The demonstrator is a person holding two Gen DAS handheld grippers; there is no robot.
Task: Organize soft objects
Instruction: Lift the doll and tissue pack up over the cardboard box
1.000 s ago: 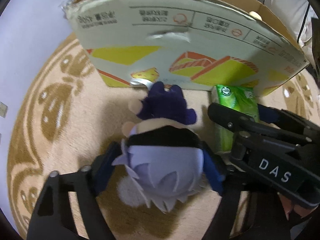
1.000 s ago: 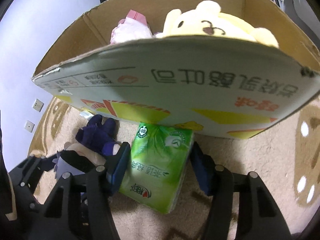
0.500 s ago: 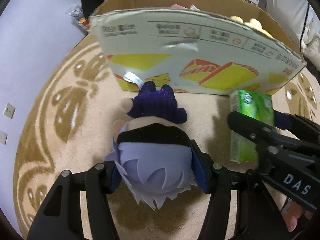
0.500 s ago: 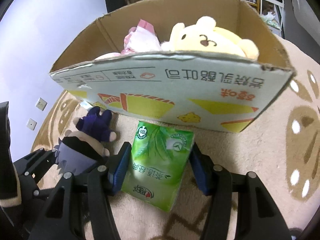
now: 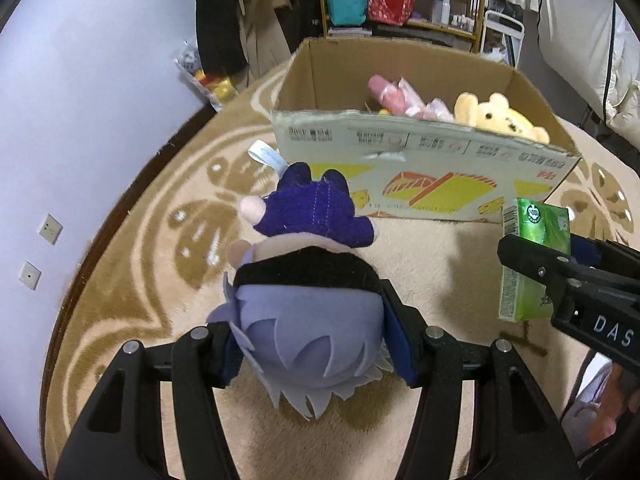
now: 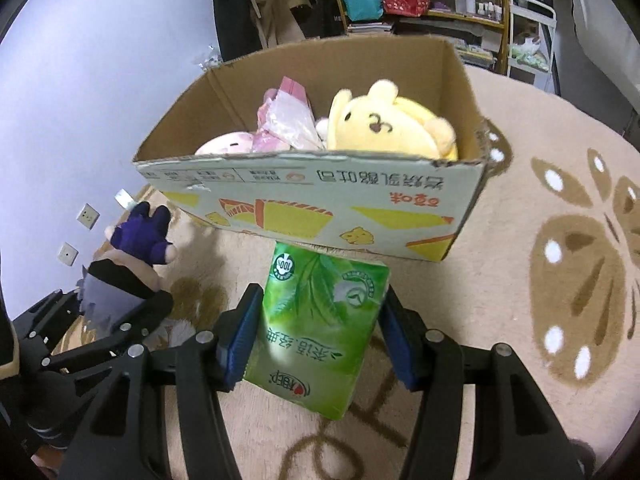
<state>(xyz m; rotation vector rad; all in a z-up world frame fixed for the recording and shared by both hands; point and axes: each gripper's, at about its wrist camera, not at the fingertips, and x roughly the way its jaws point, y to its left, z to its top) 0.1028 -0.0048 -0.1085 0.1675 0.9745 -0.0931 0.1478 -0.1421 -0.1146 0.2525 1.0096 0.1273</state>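
My left tool (image 5: 308, 344) pinches the doll (image 5: 304, 320), its jaws having just closed in. My right tool (image 6: 316, 336) pinches the tissue pack (image 6: 320, 328) near the box (image 6: 312, 204).

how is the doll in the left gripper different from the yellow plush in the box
The doll has pale purple hair and dark purple clothes; the yellow plush is yellow all over. The doll is clamped by its head in the left gripper, outside the box; the yellow plush lies inside it, untouched. The doll shows its back; the yellow plush shows its face. Both are soft toys.
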